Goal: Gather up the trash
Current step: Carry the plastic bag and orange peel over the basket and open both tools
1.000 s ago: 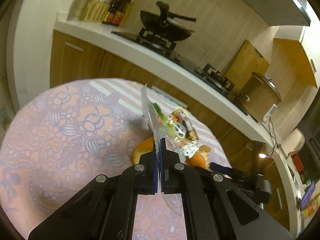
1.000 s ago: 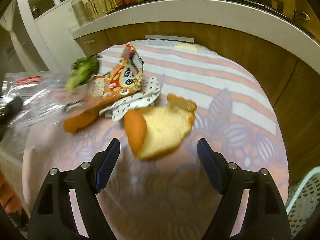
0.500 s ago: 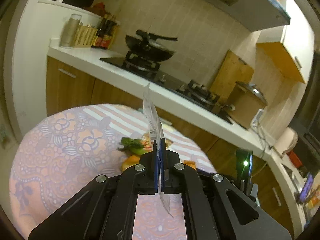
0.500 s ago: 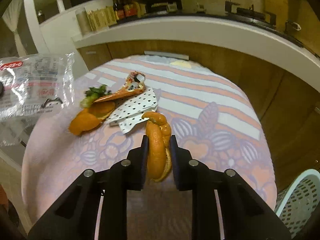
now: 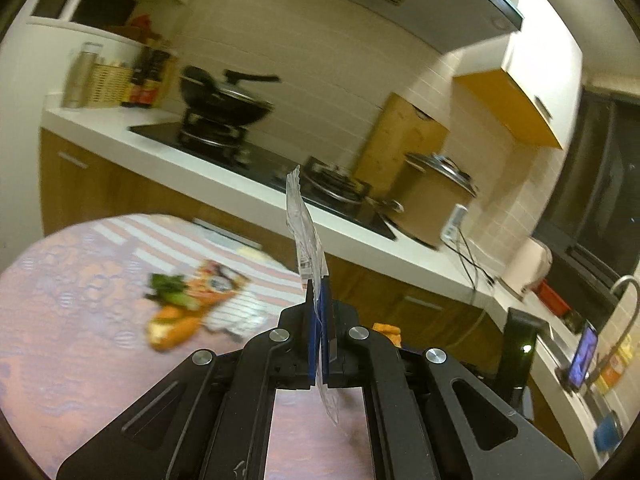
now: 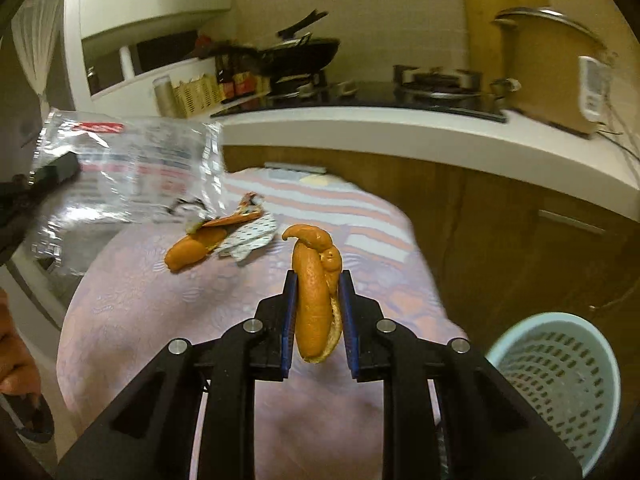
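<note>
My left gripper (image 5: 319, 312) is shut on a clear plastic wrapper (image 5: 306, 224), held edge-on above the table; the same wrapper (image 6: 132, 168) shows at the left of the right wrist view. My right gripper (image 6: 318, 304) is shut on an orange peel (image 6: 314, 292) and holds it above the table. On the patterned tablecloth (image 6: 160, 312) lie another orange peel (image 6: 188, 254), a dotted white wrapper (image 6: 250, 236), an orange snack packet (image 5: 218, 284) and a green vegetable scrap (image 5: 168, 284).
A pale perforated waste basket (image 6: 560, 384) stands on the floor to the right of the table. Behind runs a white kitchen counter (image 6: 400, 128) with a stove, a wok (image 5: 224, 100) and a rice cooker (image 5: 436, 200). Wooden cabinets sit below it.
My right gripper closed on the orange peel and lifted it off the table. My left gripper rose higher with the plastic wrapper and swung right.
</note>
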Tool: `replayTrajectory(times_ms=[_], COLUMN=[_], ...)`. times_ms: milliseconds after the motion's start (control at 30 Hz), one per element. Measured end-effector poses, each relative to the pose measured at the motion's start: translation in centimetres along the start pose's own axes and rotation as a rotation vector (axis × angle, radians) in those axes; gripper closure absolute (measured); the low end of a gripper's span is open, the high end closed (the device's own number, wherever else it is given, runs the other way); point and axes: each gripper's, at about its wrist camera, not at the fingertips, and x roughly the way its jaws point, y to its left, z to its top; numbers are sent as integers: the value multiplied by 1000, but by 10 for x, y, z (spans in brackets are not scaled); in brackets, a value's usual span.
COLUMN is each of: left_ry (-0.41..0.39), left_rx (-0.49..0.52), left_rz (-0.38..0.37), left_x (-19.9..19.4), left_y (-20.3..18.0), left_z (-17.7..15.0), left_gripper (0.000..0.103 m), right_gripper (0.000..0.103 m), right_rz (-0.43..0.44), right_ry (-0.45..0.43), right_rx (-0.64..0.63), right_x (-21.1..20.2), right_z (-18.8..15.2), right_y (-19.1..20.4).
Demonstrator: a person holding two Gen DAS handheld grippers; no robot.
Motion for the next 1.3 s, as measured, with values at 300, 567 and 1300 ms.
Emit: replayTrajectory(times_ms=[300,567,1300], left_ry=[89,189,484], left_rx=[102,198,246], left_rz=[-96,-195,-225], left_x=[59,110,215], left_y=[-83,-159,-221], left_z=[-26,-59,-155], left_gripper=[103,103,103], right_gripper=[85,85,83], right_rz=[-122,-225,-306], right_ry=[-42,-43,64], right_rx=[83,189,391], right_x=[-55,-90,-88], right_z=[-22,-54,-121], right_y=[-69,-137,-236])
